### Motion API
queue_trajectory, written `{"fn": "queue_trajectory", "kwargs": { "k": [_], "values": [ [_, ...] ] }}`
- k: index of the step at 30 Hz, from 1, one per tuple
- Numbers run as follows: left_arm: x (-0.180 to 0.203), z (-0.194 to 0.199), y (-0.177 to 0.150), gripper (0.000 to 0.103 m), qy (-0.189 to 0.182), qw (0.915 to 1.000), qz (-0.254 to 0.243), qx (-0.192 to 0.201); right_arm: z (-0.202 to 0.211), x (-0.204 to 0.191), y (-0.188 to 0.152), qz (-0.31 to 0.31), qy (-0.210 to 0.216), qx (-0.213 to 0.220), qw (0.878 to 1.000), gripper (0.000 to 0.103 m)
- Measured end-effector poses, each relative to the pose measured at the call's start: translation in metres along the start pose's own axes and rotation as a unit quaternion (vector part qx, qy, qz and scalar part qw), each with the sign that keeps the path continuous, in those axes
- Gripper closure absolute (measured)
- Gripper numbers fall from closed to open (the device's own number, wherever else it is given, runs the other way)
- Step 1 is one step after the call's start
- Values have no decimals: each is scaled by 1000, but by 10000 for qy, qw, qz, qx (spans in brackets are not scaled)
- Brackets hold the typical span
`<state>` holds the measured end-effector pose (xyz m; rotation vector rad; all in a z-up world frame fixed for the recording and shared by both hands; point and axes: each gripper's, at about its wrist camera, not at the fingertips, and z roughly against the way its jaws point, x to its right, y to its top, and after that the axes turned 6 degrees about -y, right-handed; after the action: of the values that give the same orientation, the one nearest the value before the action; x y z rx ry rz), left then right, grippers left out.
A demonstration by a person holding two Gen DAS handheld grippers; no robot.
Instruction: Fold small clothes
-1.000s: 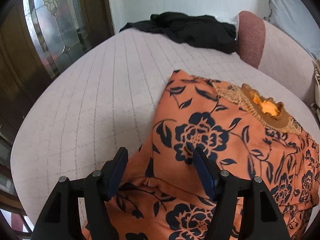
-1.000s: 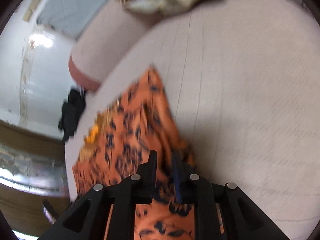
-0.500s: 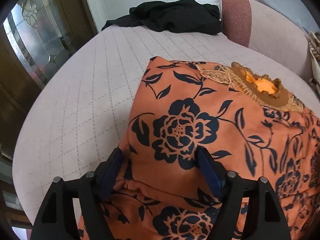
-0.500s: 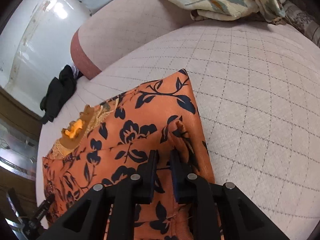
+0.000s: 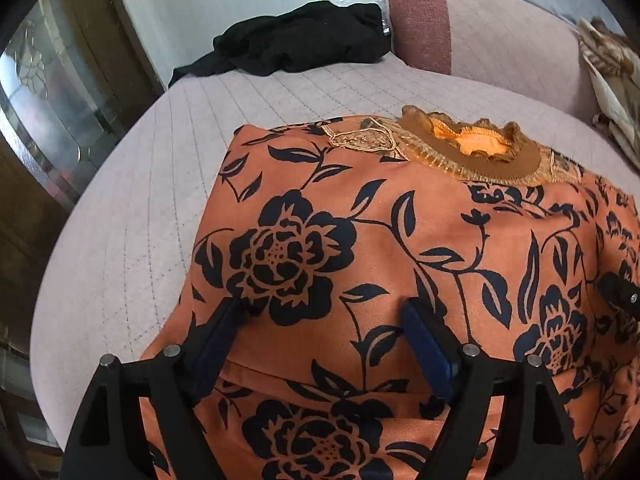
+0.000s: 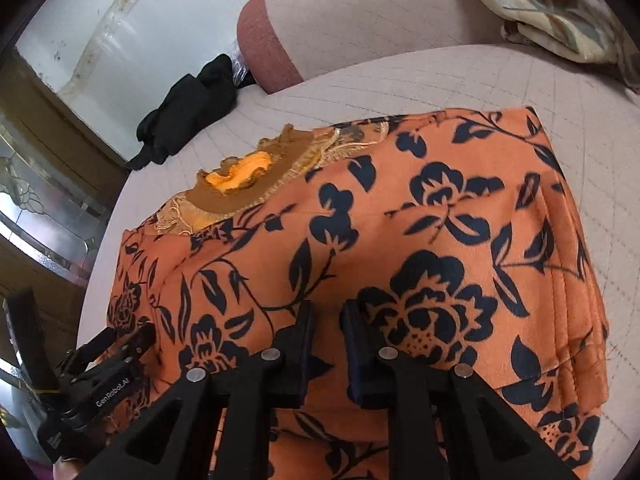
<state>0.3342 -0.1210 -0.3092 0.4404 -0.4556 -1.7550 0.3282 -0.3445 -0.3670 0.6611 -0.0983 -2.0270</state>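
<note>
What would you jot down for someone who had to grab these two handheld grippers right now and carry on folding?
Left gripper: open, jaws have just been widening, nothing pinched, over the orange flowered garment.
Right gripper: jaws nearly together; whether they pinch cloth cannot be told.
Garment lies on the quilted cushion, bottom part already folded up over the body, neckline at the far end.
Left: further folds.
Black garment lies unfolded at the back.

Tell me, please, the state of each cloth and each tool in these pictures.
orange floral garment: spread out, partly folded over itself, collar showing.
black garment: crumpled, not folded.
patterned cloth: crumpled, not folded.
left tool: open wide; its jaws have just been opening, with the orange floral garment between them, not pinched.
right tool: nearly closed over the orange floral garment; a pinch cannot be told.
</note>
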Motion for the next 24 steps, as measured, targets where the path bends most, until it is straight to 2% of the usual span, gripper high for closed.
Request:
{"fn": "queue_trajectory", "kwargs": {
  "k": [4,7,11,13,17,20,24],
  "values": [
    [1,0,-1,20,18,10000,-31,48,13,-7,11,-139,517,317,9981,84],
    [3,2,-2,20,68,9999,-78,81,-1,-21,15,3,659,199,9976,84],
    [4,3,-4,20,84,9998,-107,108,-44,-44,23,347,435,-22,9984,85],
    [5,3,-4,19,81,9998,-119,136,-48,-46,26,337,490,173,9981,86],
    [3,1,-3,18,21,9999,-25,111,-43,-37,36,87,640,-9,9979,86],
    [1,0,-2,18,17,9999,-27,105,-28,-32,39,-37,593,79,9982,86],
    [1,1,-2,18,14,9999,-14,112,-3,-22,36,-73,182,118,9997,86]
  ]
}}
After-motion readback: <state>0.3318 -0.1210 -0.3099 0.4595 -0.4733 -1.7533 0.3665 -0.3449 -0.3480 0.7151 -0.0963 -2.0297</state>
